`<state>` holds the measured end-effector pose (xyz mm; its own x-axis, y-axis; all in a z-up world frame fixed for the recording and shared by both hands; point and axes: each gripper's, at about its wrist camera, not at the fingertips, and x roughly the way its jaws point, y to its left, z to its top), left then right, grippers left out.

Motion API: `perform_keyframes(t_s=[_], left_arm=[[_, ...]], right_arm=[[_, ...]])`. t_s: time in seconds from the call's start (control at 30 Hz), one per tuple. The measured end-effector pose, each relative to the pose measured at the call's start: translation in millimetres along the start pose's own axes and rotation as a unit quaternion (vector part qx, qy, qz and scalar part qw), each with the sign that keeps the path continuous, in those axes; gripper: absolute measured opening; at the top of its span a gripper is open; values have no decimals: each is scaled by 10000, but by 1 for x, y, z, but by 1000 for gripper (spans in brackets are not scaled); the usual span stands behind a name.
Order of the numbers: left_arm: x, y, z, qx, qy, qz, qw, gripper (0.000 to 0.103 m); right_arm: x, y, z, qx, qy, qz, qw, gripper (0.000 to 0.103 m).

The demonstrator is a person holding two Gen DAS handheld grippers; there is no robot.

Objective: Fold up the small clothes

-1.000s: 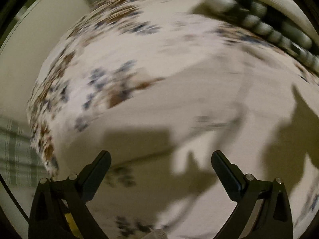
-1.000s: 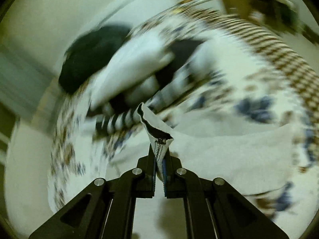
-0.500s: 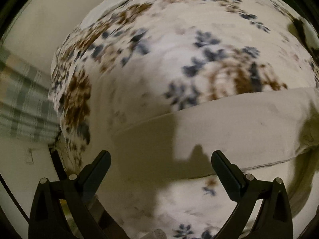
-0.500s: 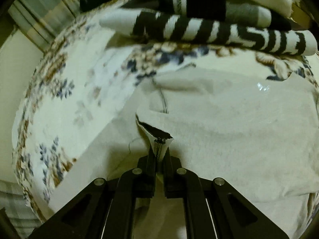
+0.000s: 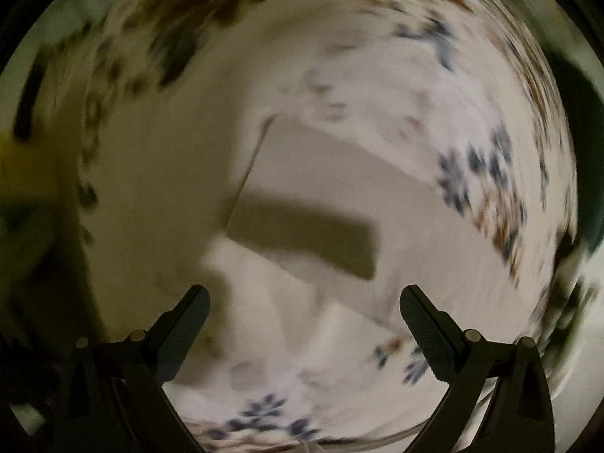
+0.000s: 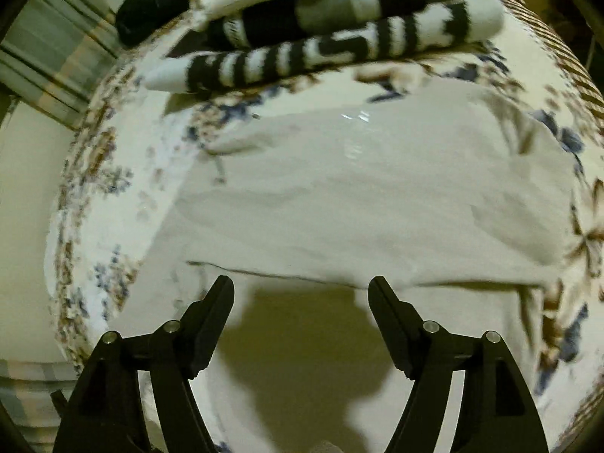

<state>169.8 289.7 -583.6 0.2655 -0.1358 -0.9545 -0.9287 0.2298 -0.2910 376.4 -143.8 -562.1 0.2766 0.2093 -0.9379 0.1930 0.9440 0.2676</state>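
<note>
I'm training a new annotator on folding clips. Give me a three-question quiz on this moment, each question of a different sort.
1. True or false: the right hand-held gripper is clamped on the cream garment.
2. Multiple choice: beyond the cream garment in the right wrist view lies (A) a wicker basket, (B) a black-and-white striped sock, (C) a red towel.
3. Fill in: the garment lies on a ____-patterned bedspread.

Key:
1. False; its jaws are opening, with nothing between them.
2. B.
3. Floral.
</note>
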Motion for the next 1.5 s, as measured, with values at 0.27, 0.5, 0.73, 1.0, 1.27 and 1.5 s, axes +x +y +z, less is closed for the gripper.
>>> perform_keyframes(t_s=[0.27, 0.5, 0.73, 1.0, 1.27, 1.5], left_arm=[[16, 14, 28, -1326, -541, -191, 9895, 38], [-9, -29, 51, -422, -1107, 3, 9930, 7], [-60, -102, 33, 1348, -1983, 154, 9707, 7], [-112, -207, -48, 3191, -2520, -293, 9131, 7], [-99, -332, -173, 4770, -2169, -1009, 8457, 7], [-38, -395, -340, 5990, -1267, -1320, 7796, 7]], right_arm=[[11, -13, 4, 112, -50, -752, 9971, 76], [19, 9, 13, -628, -3, -1810, 9815, 96], [15, 18, 21, -803, -122, -1779, 9807, 96], [0, -8, 28, -368, -138, -1260, 9913, 96], [-37, -111, 34, 623, -239, -1292, 9894, 96], [-74, -227, 28, 1558, -358, -1580, 9744, 96]])
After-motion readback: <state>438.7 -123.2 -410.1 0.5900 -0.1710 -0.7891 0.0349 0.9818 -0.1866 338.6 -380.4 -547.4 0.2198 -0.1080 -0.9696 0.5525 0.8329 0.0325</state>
